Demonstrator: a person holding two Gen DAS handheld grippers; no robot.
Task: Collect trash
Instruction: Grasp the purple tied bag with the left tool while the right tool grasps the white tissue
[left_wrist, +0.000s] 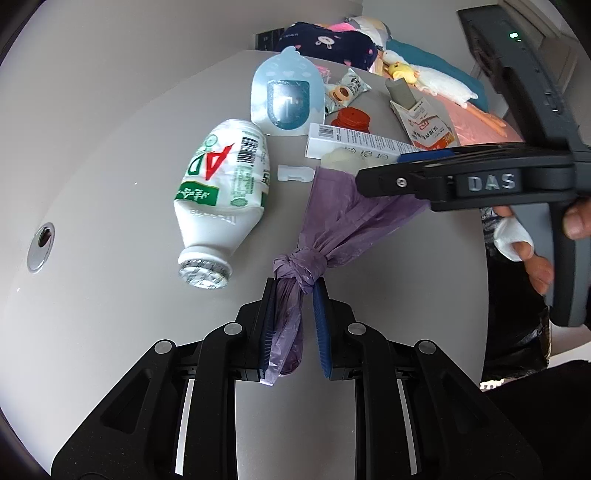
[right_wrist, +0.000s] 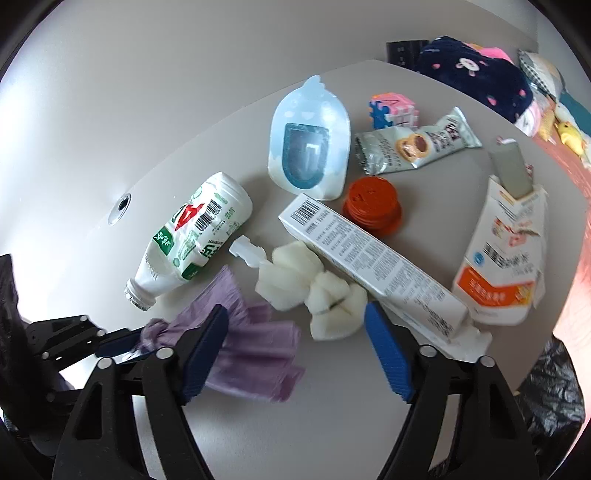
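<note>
A knotted purple plastic bag (left_wrist: 343, 214) lies on the grey table (left_wrist: 110, 184). My left gripper (left_wrist: 293, 291) is shut on its twisted tail just below the knot. My right gripper (right_wrist: 295, 310) stands open, its left finger over the bag's spread end (right_wrist: 258, 343) and white foam pieces (right_wrist: 314, 291) just beyond its tips. In the left wrist view the right gripper (left_wrist: 380, 168) hangs above the bag's far end. A crushed white bottle (right_wrist: 192, 236) lies left of the bag, and a long white box (right_wrist: 369, 258) lies to the right.
Further back lie a red lid (right_wrist: 373, 206), a snack wrapper (right_wrist: 417, 144), a pale blue pouch (right_wrist: 310, 140), a torn orange-and-white carton (right_wrist: 506, 258) and a small white clip (right_wrist: 247, 253). Clothes and plush toys (left_wrist: 406, 70) are piled behind the table. A hand (left_wrist: 535, 251) holds the right gripper.
</note>
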